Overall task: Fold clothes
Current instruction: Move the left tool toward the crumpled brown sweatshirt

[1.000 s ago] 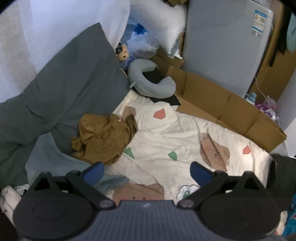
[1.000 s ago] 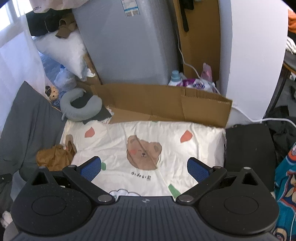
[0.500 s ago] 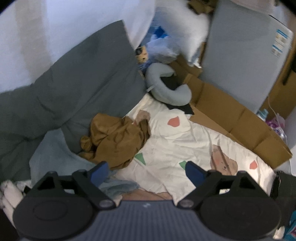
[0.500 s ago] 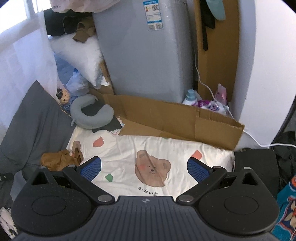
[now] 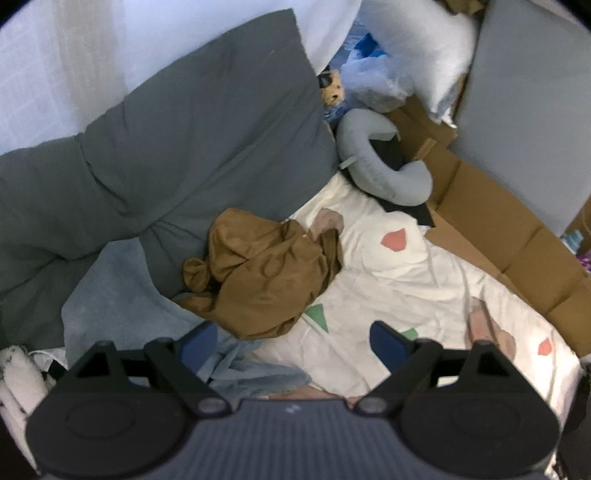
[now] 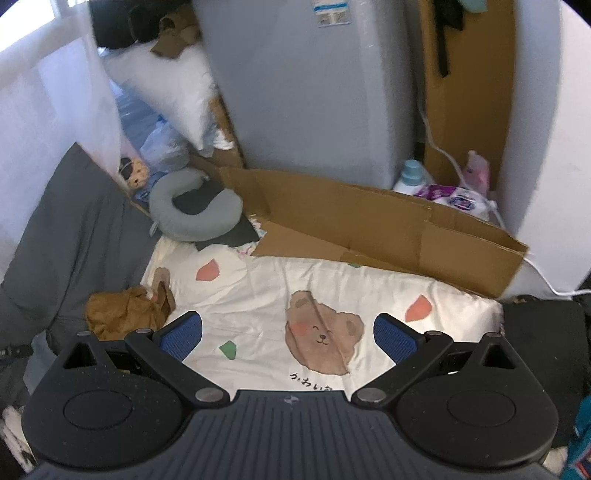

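**A:** Starting nearest: what are the grippers doing?

**B:** The left gripper (image 5: 291, 338) is hanging with its blue pads spread wide and nothing between them, pointing at the brown garment (image 5: 264, 275). The right gripper (image 6: 288, 332) is also gaping wide and carrying nothing, hovering over the bear-print sheet (image 6: 369, 291).

**A:** And where is the clothing lying?

**B:** The brown garment is sitting crumpled in a heap at the sheet's left edge, slumping partly against the grey duvet (image 5: 166, 147) and touching a pale blue cloth (image 5: 122, 295) that is trailing under the left tool. I'd judge it is waiting to be picked up and spread out; no fold is showing yet.

**A:** Why is the sheet lying mostly bare?

**B:** Probably it is serving as the folding surface, with the clutter pushed to its borders.

**A:** Farther back?

**B:** A grey neck pillow (image 6: 194, 210) is resting at the sheet's far corner, and flattened cardboard (image 6: 388, 232) is lining the far edge, likely shielding the bedding from the grey appliance (image 6: 306, 92) behind it.

**A:** Any writing?

**B:** Small dark characters are running under the bear's face (image 6: 321, 338) near the right tool, partly hidden. The appliance is wearing a blue-and-white sticker (image 6: 330, 11), too blurred to read. A bottle (image 6: 412, 175) and a purple-printed pack (image 6: 454, 197) are standing beside it, the print illegible.
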`<move>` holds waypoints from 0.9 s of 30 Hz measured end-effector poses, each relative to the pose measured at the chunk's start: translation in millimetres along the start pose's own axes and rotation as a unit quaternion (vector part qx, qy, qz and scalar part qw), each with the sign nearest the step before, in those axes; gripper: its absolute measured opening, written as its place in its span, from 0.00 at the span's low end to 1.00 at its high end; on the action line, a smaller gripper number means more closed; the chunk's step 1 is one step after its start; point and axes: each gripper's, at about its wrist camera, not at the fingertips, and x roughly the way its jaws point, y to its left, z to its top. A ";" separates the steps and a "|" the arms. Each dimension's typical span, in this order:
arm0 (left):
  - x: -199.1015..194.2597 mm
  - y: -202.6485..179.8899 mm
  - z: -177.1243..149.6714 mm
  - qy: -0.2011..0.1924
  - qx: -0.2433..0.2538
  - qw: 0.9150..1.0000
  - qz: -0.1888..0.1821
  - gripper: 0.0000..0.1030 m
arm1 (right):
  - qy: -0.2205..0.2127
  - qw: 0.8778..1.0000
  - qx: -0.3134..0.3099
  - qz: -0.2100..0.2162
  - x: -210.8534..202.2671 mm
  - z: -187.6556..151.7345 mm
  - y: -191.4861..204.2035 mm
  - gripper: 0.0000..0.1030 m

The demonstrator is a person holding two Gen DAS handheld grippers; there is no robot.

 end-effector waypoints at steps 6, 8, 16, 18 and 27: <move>49.1 3.2 -4.5 0.005 0.008 1.000 -0.003 0.89 | 0.022 0.999 0.004 0.033 48.4 -9.0 -2.5 0.99; 65.3 4.2 -9.2 0.007 0.010 1.000 -0.003 0.89 | 0.035 0.999 0.001 0.037 64.9 -11.5 -1.0 0.99; 124.8 7.0 -24.8 0.030 0.001 1.000 0.005 0.88 | 0.072 0.996 -0.021 0.043 120.5 -15.5 7.2 0.98; 137.5 6.2 -27.8 0.033 0.004 0.999 0.007 0.88 | 0.072 0.996 -0.023 0.044 128.6 -16.4 7.1 0.98; 180.7 4.6 -35.7 0.036 0.008 0.999 0.004 0.84 | 0.070 0.996 -0.034 0.049 159.9 -21.3 5.6 0.98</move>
